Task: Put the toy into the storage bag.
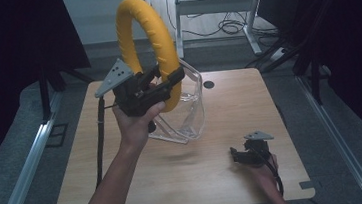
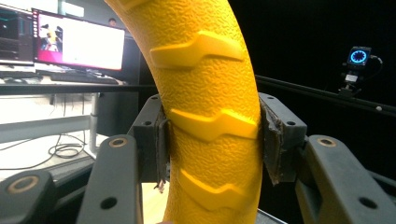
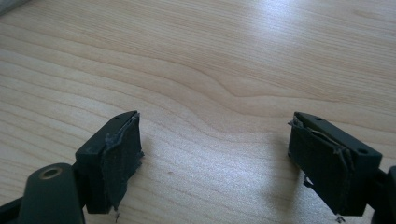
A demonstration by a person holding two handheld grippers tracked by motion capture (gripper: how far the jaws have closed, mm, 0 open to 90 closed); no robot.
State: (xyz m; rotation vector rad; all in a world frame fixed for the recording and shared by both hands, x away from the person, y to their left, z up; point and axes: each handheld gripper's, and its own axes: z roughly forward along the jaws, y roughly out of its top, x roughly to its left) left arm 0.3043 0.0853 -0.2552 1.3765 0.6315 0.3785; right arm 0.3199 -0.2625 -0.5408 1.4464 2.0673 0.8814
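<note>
A big yellow ring (image 1: 148, 40) with raised ribs stands upright in the air above the table's middle. My left gripper (image 1: 169, 80) is shut on its lower right part. In the left gripper view the ring (image 2: 210, 121) runs up between the two jaws, and both pads (image 2: 275, 140) press on its sides. My right gripper (image 1: 234, 156) lies low on the wooden table (image 1: 230, 107) near the front right, held by a hand. In the right gripper view that gripper (image 3: 212, 163) stands open, with bare wood between its frayed pads (image 3: 119, 158).
A clear plastic container (image 1: 190, 111) stands on the table just behind and right of the held ring. A black round hole (image 1: 209, 84) sits in the tabletop at the back. Desk legs and cables (image 1: 227, 24) lie beyond the far edge. Dark curtains flank both sides.
</note>
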